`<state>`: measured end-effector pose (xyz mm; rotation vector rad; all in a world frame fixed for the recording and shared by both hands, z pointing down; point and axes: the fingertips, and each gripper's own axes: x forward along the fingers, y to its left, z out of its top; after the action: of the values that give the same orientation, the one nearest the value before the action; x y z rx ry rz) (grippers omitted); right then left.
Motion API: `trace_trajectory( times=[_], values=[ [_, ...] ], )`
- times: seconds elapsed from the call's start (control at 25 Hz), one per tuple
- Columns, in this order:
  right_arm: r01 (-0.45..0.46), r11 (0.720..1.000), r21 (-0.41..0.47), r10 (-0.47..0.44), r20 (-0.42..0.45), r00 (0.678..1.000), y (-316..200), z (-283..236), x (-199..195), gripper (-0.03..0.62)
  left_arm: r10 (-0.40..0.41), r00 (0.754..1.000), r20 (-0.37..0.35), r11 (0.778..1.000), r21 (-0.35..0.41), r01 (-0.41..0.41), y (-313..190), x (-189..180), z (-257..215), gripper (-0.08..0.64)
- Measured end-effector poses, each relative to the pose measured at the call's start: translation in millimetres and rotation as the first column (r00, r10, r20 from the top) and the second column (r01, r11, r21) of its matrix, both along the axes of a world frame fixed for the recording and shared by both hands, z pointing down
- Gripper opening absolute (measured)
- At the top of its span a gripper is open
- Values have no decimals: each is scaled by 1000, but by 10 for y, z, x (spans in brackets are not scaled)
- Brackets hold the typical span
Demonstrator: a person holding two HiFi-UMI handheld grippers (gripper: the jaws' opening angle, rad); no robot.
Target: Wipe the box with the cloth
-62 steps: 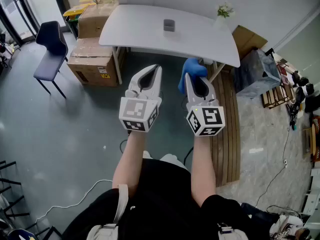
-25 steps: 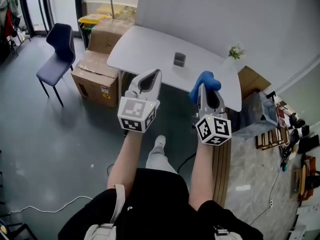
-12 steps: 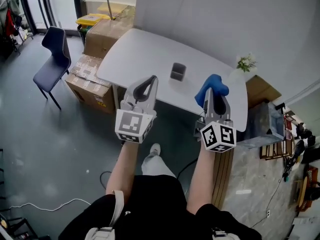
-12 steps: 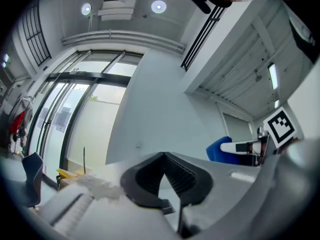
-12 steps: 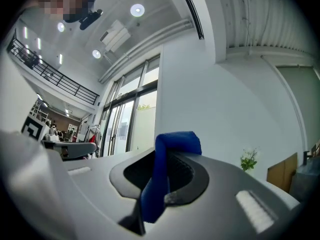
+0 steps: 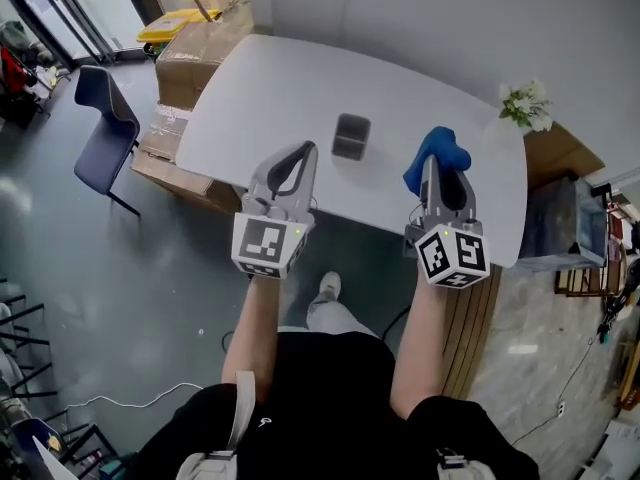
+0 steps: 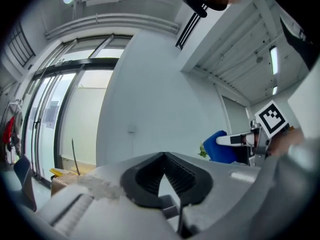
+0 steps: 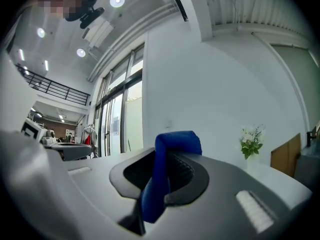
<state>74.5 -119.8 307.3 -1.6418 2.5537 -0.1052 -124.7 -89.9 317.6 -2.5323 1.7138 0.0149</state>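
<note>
Left gripper: the grey hand-held left gripper (image 6: 304,151) has its jaws closed tip to tip with nothing between them. It is held level over the near edge of the white oval table (image 6: 270,88).
Box: the small grey box (image 6: 351,136) stands on the table near its middle, apart from both grippers.
Right gripper: the grey hand-held right gripper (image 6: 437,174) is clamped on the bunched blue cloth (image 6: 440,151), which bulges out past its tips.
Direction: the box lies ahead and to the left of the cloth, in the gap between the grippers.
Nearer hand: the left tips look closer to the box, but the right carries the cloth.
Box axis: the longer top edge seems to run across the view, but it is too small to be sure.
</note>
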Motion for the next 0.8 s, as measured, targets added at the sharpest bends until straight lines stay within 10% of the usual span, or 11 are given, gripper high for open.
trace_trajectory(
  times=[0.52,0.8],
  values=[
    [43,999,-20,-42,44,998,-568,186,-3,57,104,979,174,989,-125,-83,-475,215,391,0],
    [-10,999,-46,12,44,999,-722,393,137,57,248,910,332,958,-224,-179,-739,390,792,0]
  ],
)
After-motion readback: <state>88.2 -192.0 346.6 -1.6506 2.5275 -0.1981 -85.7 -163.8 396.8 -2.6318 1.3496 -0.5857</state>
